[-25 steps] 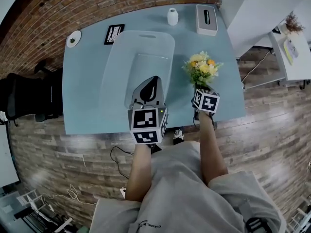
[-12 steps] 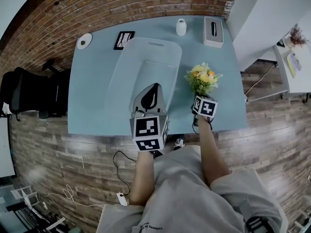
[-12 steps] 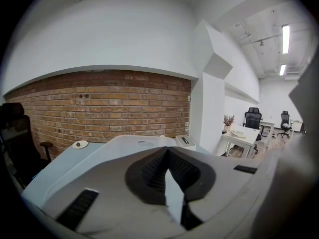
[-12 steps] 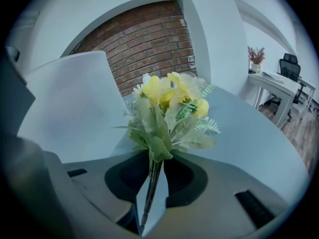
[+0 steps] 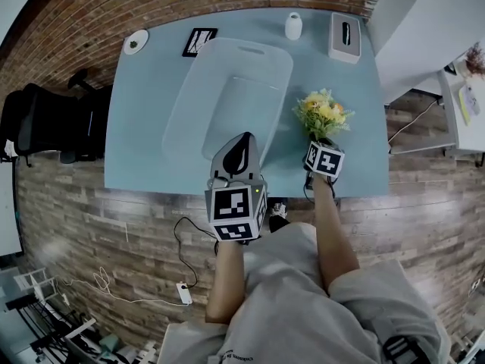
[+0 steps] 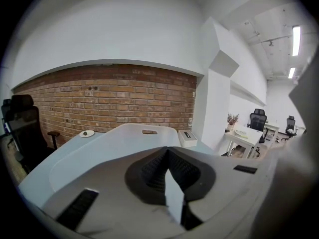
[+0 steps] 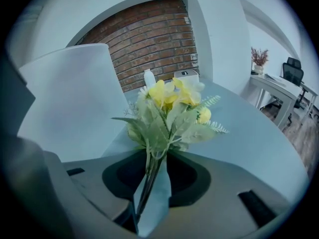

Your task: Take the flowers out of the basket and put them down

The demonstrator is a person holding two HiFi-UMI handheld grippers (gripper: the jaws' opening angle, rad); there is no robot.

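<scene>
The bunch of yellow flowers (image 5: 323, 112) with green leaves lies out on the blue table (image 5: 144, 127), just right of the white basket (image 5: 227, 89). My right gripper (image 5: 317, 145) is at the stem end, near the table's front edge. In the right gripper view the stems (image 7: 144, 183) run between the jaws along the left one, with table showing beside them. The right gripper (image 7: 149, 188) has just been opening. My left gripper (image 5: 242, 139) hovers over the basket's near end. Its jaws (image 6: 169, 178) show a narrow gap with nothing in it. The basket (image 6: 124, 138) fills the left gripper view.
At the table's far edge stand a tissue box (image 5: 345, 36), a small white jar (image 5: 293, 26), a framed picture (image 5: 199, 42) and a small dish (image 5: 136, 42). A black chair (image 5: 45, 123) is at the left. A white desk (image 5: 424, 21) stands to the right.
The right gripper has sunk a little towards the table with the flowers. The left gripper has shifted slightly at the basket's near end.
</scene>
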